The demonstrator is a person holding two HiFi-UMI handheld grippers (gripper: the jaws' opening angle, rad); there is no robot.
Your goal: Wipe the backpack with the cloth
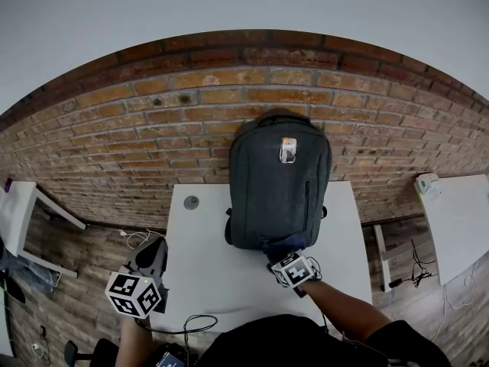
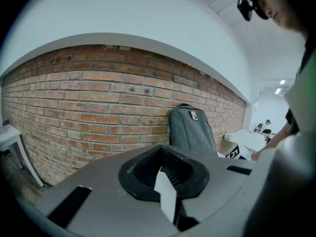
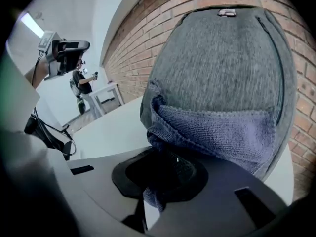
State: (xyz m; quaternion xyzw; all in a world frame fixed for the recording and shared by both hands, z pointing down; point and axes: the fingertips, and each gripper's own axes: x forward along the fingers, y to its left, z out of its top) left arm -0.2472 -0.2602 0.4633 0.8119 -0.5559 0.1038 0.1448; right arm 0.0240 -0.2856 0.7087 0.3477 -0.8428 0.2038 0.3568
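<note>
While R gripper [image 3: 160, 179] pinches the soft, limp cloth [image 3: 217, 132] bunched on backpack [image 1: 279, 182], near edge, L gripper [image 2: 170, 184] looks closed, empty.

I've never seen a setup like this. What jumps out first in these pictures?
A dark grey backpack stands upright on a white table against a red brick wall, filling the middle of the head view. At its lower front the right gripper holds a bluish cloth, pinched in its jaws, against the fabric. The left gripper hangs by the table's left edge, holding nothing.
</note>
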